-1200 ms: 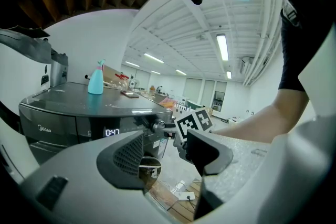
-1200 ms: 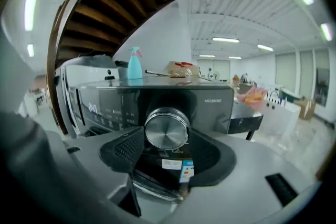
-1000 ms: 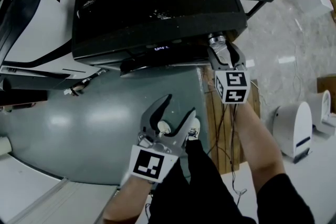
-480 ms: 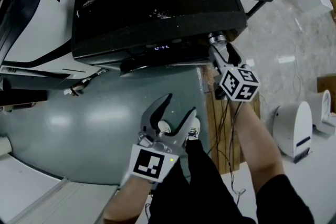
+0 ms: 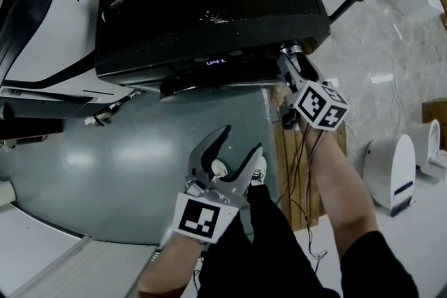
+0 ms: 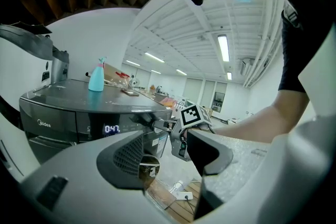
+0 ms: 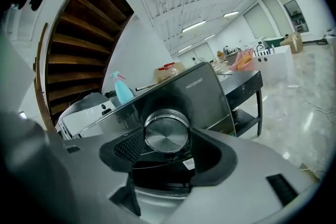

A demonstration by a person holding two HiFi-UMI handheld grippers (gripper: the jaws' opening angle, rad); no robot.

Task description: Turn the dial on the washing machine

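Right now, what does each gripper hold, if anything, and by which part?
Right gripper, jaws just closing: the silver dial on the washing machine, by its rim's two sides. Left gripper: nothing, jaws open.

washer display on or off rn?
On. The display on the washing machine glows with lit digits reading 0:47 in the left gripper view; the head view shows the same glow.

A big lab hall: a washing machine (image 5: 209, 3) among work tables (image 7: 244, 81), long ceiling lights (image 6: 223, 47), white machines (image 5: 391, 171) at three o'clock.
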